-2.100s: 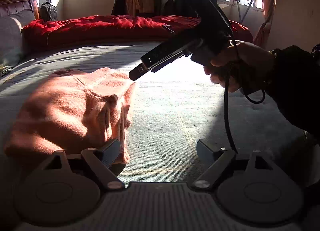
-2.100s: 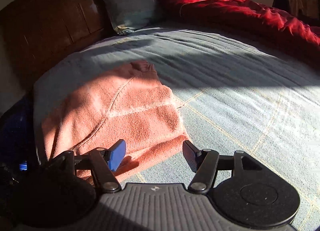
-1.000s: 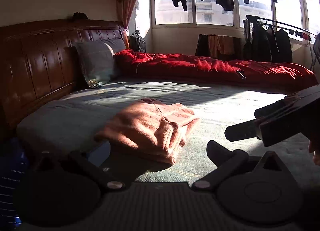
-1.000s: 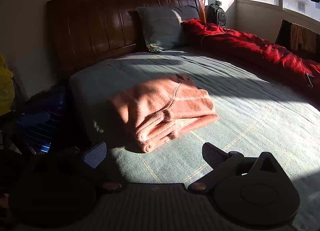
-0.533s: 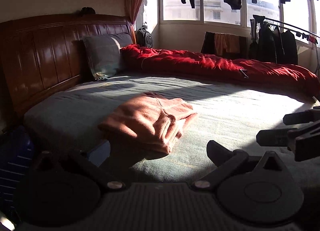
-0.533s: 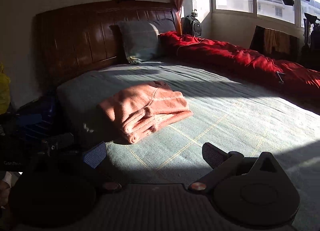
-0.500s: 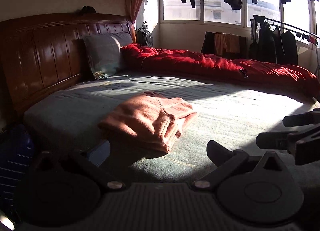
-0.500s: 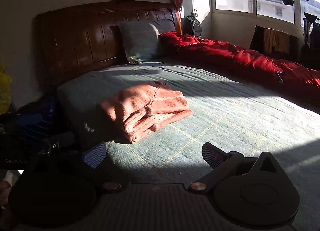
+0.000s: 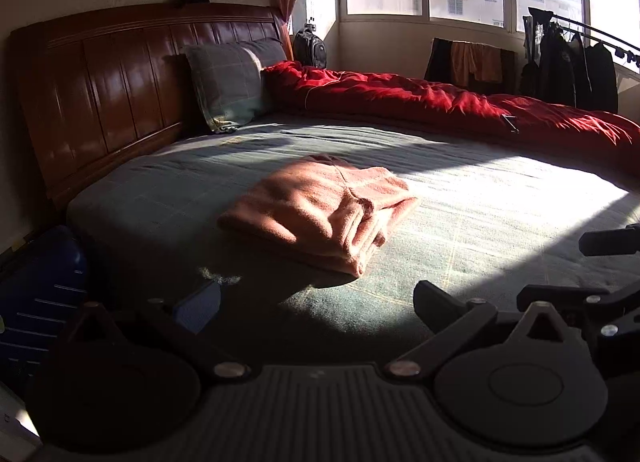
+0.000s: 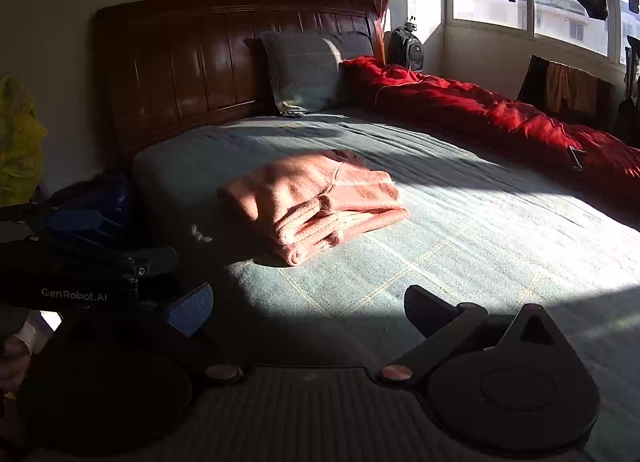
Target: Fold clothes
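The folded sweater lies on the bed, ahead of both grippers and well apart from each, its long axis running from near left to far right. The left gripper and right gripper hang with jaws spread and empty. Neither looks clearly nearer; folding appears complete.

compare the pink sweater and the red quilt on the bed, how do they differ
The pink sweater is folded into a compact, flat stack mid-bed; the red quilt lies long and rumpled along the window-side edge. The sweater is pale salmon, the quilt deep red. Both rest on the grey-green bedspread, partly sunlit.
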Motion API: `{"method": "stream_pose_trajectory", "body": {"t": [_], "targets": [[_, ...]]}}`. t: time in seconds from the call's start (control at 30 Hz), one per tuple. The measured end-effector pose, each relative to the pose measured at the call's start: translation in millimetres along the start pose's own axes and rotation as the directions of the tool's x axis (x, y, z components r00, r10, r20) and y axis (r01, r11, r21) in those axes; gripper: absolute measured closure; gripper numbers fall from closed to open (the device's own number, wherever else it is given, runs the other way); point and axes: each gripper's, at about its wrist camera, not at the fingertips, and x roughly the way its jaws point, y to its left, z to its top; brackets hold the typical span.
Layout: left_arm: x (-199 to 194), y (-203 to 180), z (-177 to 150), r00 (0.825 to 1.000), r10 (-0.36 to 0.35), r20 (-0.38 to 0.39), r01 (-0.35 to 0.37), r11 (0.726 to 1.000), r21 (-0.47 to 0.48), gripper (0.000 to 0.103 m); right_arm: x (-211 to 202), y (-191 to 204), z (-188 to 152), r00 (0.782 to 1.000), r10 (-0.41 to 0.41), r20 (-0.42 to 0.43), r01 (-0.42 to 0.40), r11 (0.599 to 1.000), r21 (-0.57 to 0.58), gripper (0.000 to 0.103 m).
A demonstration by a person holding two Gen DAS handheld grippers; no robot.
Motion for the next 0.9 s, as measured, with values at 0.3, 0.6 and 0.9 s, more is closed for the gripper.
{"method": "stream_pose_trajectory", "body": {"t": [0.3,0.6,0.9], "targets": [[15,11,-2,0.998,-0.016,-0.064,0.012,0.998,-0.06,0.0,15,4,-3,0.999,-0.002,-0.039,0.002,1.0,-0.006,0.0],[24,10,0,0.995,-0.017,-0.094,0.01,0.998,-0.067,0.0,25,3,-3,0.999,0.0,-0.054,0.0,1.0,-0.001,0.0],[34,13,-1,0.991,0.002,-0.133,-0.012,0.997,-0.078,0.0,33,1,-4,0.998,0.003,-0.066,-0.003,1.0,0.004,0.0]]}}
